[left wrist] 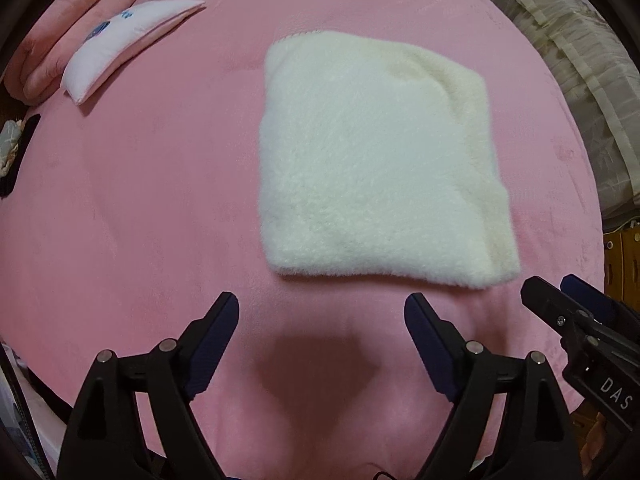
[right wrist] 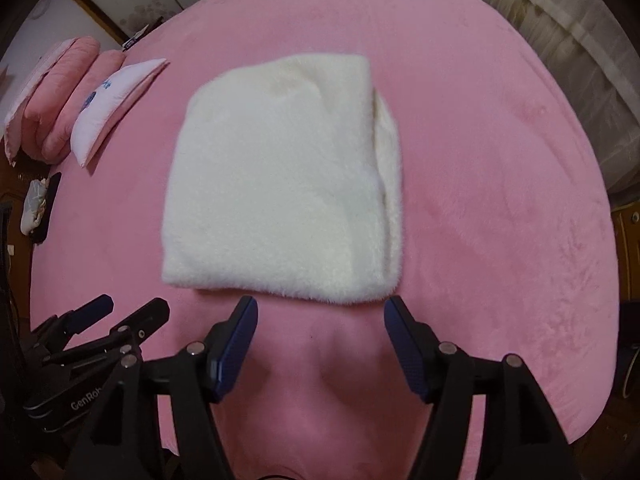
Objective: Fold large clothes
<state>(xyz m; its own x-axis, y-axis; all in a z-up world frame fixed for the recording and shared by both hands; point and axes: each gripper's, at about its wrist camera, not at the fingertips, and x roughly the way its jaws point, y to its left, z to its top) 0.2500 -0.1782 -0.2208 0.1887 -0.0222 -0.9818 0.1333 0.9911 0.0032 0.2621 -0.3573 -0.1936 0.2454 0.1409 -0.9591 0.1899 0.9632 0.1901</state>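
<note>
A fluffy white garment lies folded into a thick square on the pink bedspread. My left gripper hovers above the spread just short of the garment's near edge, jaws wide apart, nothing between them. My right gripper hangs over the garment's near edge, jaws apart and empty. Each gripper shows in the other's view: the right gripper at the lower right of the left wrist view, the left gripper at the lower left of the right wrist view.
A white and pink pillow and a rolled pink quilt lie at the far left of the bed. Pale curtains hang beyond the right side. Dark items sit at the left edge.
</note>
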